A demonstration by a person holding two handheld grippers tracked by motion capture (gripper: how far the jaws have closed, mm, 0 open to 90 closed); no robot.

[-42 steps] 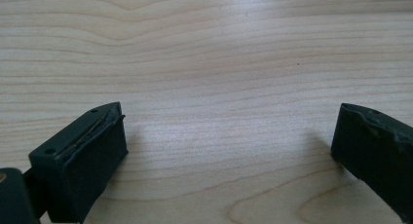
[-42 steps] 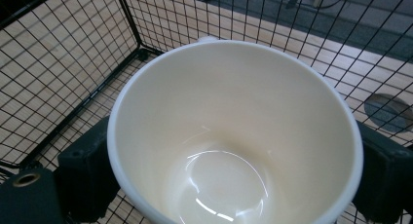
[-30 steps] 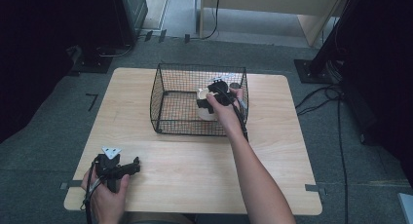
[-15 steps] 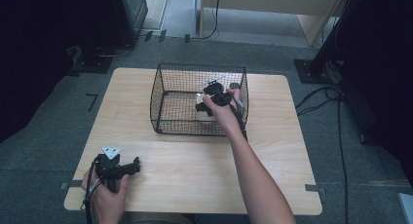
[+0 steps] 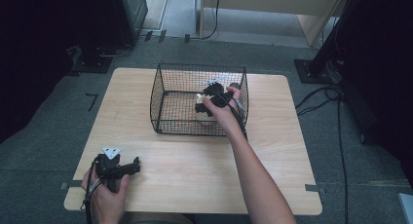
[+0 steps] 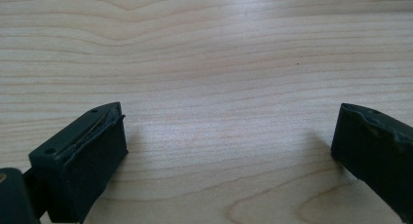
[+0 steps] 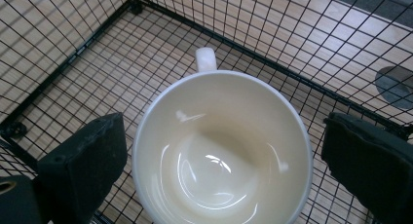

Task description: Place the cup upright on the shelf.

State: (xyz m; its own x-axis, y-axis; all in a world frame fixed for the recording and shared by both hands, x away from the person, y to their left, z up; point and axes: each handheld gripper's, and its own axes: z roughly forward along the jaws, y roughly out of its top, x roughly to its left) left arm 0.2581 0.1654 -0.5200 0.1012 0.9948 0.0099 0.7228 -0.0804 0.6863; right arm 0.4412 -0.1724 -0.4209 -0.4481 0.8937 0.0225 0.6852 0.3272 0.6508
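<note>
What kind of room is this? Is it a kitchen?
Probably not a kitchen; it looks more like a lab or recording room. A bare wooden table stands on grey carpet, cables trail over the floor, and dark equipment stands ring it.

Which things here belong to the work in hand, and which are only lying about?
In the work:
- cup, empty, in the basket
- wire basket on the table
- right tool, jaws open on either side of the cup

Lying about:
- left tool, open, resting over bare wood
- cables on the floor
</note>
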